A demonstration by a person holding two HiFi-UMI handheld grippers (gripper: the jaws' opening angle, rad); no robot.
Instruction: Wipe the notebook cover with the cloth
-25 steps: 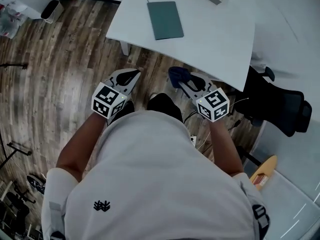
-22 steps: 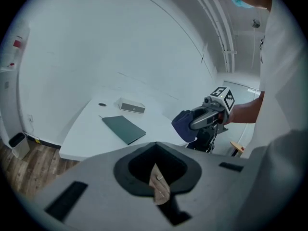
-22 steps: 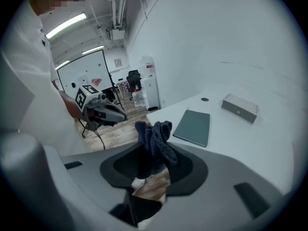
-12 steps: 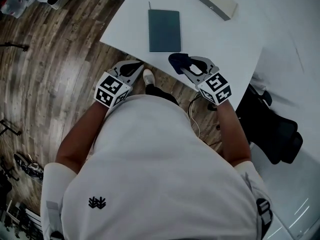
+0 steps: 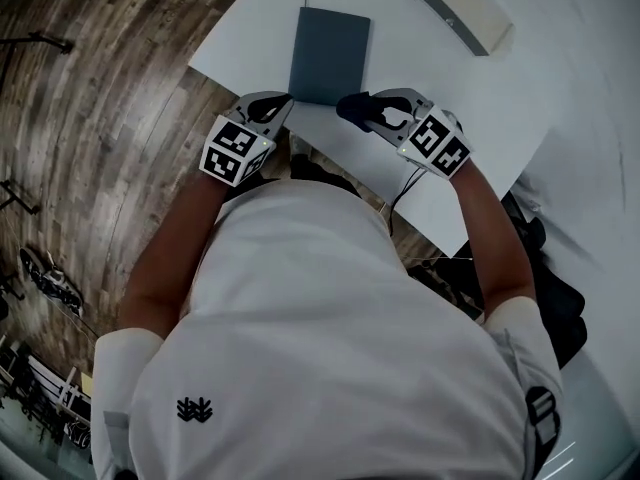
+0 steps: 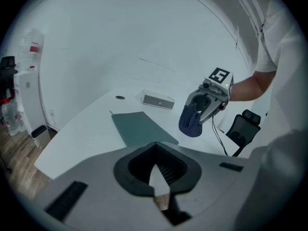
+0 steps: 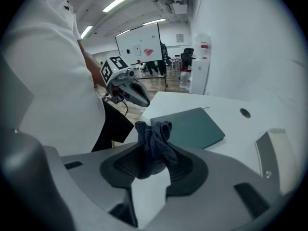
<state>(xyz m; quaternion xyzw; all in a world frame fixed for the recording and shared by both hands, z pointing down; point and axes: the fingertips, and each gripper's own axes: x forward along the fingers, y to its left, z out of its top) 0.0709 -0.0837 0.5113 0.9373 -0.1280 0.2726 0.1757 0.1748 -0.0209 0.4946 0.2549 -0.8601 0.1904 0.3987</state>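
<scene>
1. Right gripper [image 5: 368,115] is clamping the dark blue cloth [image 5: 350,108] — the wad is bunching out past the tips and hovering by the near right corner of the notebook [image 5: 329,53]. Can't tell whether it's touching the cover.
2. Left gripper [image 5: 277,105] is closed on nothing, sitting at the table [image 5: 420,78] edge just beside the notebook's near left corner.
3. Notebook is lying flat and shut on the white table, near the front edge, teal cover up.
4. Judging the wipe as not yet started. Doing it well means lowering until only the cloth wad is bearing on the cover, not the jaw tips, then sweeping in long strokes along the cover.
5. Notebook is looking light and free to slide — pinning its near left corner with the left gripper is probably worth it.
6. Around: a flat beige box [image 5: 462,10] is sitting well beyond the notebook, a cable hole [image 7: 245,113] is further back in the table, and an office chair [image 6: 242,125] is off to the right. Nothing is blocking the cover. Main risk is shoving the notebook toward the box.
</scene>
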